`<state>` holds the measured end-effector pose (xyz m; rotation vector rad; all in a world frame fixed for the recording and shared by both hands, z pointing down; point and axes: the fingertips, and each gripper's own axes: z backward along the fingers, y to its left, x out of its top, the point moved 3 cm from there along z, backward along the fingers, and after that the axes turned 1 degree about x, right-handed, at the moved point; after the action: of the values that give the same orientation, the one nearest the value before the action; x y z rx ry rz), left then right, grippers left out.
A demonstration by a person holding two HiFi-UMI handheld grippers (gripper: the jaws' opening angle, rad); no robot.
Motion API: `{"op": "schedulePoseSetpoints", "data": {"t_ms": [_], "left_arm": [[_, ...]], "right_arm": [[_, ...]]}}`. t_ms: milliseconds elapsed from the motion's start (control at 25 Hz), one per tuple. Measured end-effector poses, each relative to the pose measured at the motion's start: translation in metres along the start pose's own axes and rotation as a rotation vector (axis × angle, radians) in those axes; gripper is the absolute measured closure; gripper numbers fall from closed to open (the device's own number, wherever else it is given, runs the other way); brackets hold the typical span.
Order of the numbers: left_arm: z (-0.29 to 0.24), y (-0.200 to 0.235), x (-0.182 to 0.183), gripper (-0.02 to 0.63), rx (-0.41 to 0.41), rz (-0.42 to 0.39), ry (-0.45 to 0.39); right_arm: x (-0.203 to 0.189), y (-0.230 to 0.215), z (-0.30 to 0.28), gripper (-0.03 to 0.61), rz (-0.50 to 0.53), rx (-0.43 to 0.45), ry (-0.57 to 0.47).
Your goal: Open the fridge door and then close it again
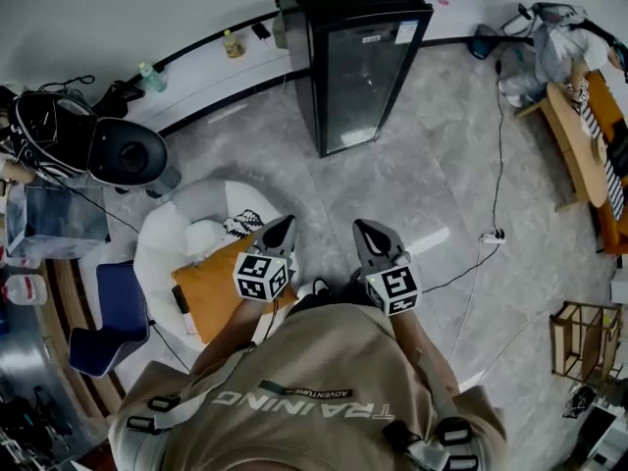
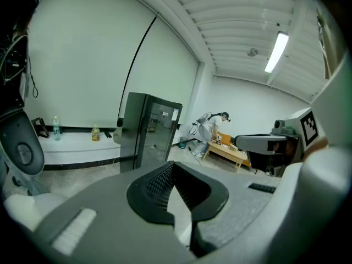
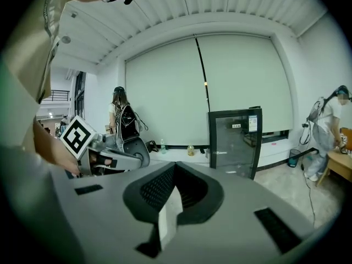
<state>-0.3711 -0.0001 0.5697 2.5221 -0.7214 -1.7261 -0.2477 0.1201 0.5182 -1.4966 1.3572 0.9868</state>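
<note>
Left gripper (image 1: 278,234) and right gripper (image 1: 373,236) sit side by side, close in front of the person's chest. Each has its jaws pressed together with nothing between them (in both gripper views the black pads meet along one seam). The fridge (image 1: 365,62) stands well ahead of the fingers (image 1: 283,228), a little toward the right gripper's side, its glass door closed. An orange cushion (image 1: 211,297) on a white seat (image 1: 177,234) lies just left of and below the left fingers, and a cable (image 1: 488,235) runs along the floor to the right of the right fingers.
</note>
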Motion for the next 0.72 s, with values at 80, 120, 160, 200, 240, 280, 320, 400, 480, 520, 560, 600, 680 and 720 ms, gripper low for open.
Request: {"op": "schedulePoseSetpoints", "data": {"t_ms": [80,120,160,200,240,280,320,400,480,520,560,600,680,720], "left_arm": [[-0.005,0.006,-0.003,0.612,0.01,0.025,-0.001],[-0.007,0.009,-0.003,0.613,0.016,0.041,-0.004],[-0.009,0.012,-0.003,0.614,0.023,0.054,-0.008],[-0.01,0.014,-0.002,0.613,0.034,0.057,-0.009],[-0.012,0.015,-0.002,0.612,0.045,0.054,-0.009],[-0.013,0.016,-0.002,0.613,0.053,0.052,-0.008],[-0.014,0.016,-0.002,0.612,0.058,0.054,-0.008],[-0.019,0.017,0.0,0.614,0.065,0.057,-0.005],[-0.024,0.017,0.001,0.612,0.069,0.05,0.006],[-0.028,0.016,0.002,0.614,0.067,0.048,0.012],[-0.033,0.014,0.004,0.612,0.061,0.043,0.015],[-0.04,0.01,0.01,0.614,0.053,0.035,0.015],[-0.056,0.005,0.027,0.612,0.038,0.014,0.007],[-0.065,0.006,0.037,0.614,0.034,0.002,0.001]], "right_arm": [[-0.001,-0.005,0.001,0.583,-0.021,-0.007,0.013],[0.0,-0.007,0.001,0.583,-0.041,-0.007,0.014],[0.001,-0.01,0.001,0.583,-0.06,-0.007,0.01],[0.002,-0.012,0.001,0.583,-0.071,-0.006,0.006],[0.002,-0.015,0.0,0.583,-0.075,-0.005,0.008],[0.001,-0.018,-0.002,0.583,-0.075,-0.004,0.012],[0.001,-0.021,-0.005,0.583,-0.074,-0.002,0.013],[0.002,-0.03,-0.017,0.583,-0.068,0.01,0.002],[0.004,-0.038,-0.031,0.583,-0.072,0.027,-0.009],[0.006,-0.043,-0.038,0.583,-0.079,0.037,-0.014],[0.008,-0.048,-0.045,0.583,-0.085,0.048,-0.021],[0.013,-0.056,-0.052,0.583,-0.085,0.058,-0.029],[0.027,-0.073,-0.069,0.583,-0.071,0.078,-0.053],[0.034,-0.081,-0.078,0.583,-0.061,0.087,-0.068]]}}
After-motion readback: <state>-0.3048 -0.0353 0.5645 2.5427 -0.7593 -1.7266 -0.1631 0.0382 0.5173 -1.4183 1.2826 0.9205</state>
